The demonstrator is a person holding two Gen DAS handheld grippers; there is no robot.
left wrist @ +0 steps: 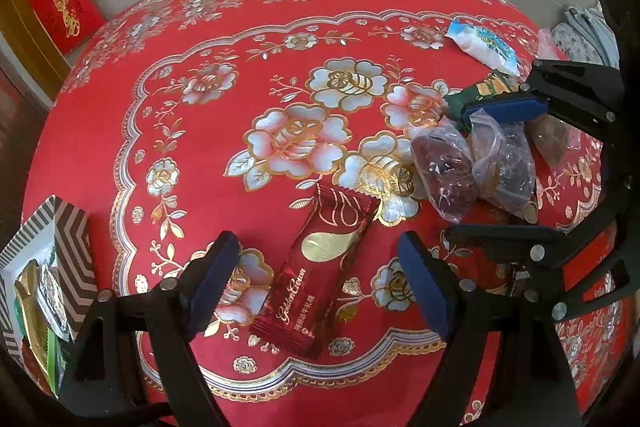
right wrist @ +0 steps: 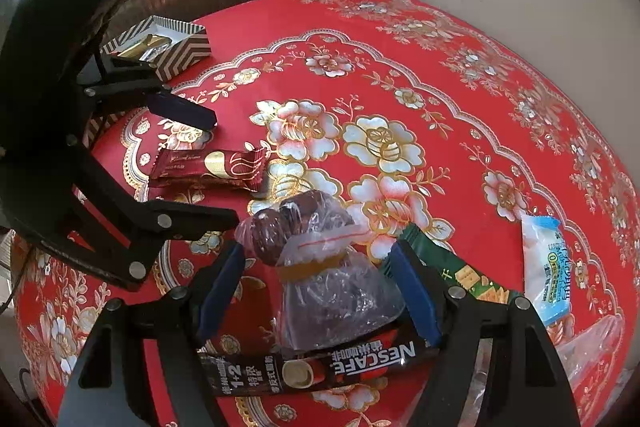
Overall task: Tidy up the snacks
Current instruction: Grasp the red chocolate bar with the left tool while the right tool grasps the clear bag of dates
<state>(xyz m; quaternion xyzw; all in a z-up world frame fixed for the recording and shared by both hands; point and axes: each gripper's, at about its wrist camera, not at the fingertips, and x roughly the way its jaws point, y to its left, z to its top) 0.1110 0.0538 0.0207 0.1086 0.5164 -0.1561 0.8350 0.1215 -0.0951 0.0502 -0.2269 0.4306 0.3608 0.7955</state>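
Both grippers hung over the round table's red flowered cloth [left wrist: 168, 155], each lined up on a different snack, so the step in hand looked like a double pick-up.

The left gripper [left wrist: 318, 283] stood with its jaws spread wide and gripping nothing; the dark red Golden Crown bar [left wrist: 320, 267] lay flat on the cloth between its 2 blue pads, untouched on either side as far as I could see. The right gripper [right wrist: 320, 291] was likewise spread and empty, straddling the clear bag of dark red fruit [right wrist: 324, 279], which rested partly on a Nescafe stick [right wrist: 312, 371]. A green packet [right wrist: 460, 271] sat just beside its right finger, and a white and blue pouch [right wrist: 548, 267] lay further right.

The striped box [right wrist: 176, 47], already holding a few wrappers, stood near the table's edge, well apart from both snacks.

Next, I judged, each tool needed to settle lower and close, the right one taking care not to pinch the Nescafe stick or the green packet along with the bag.
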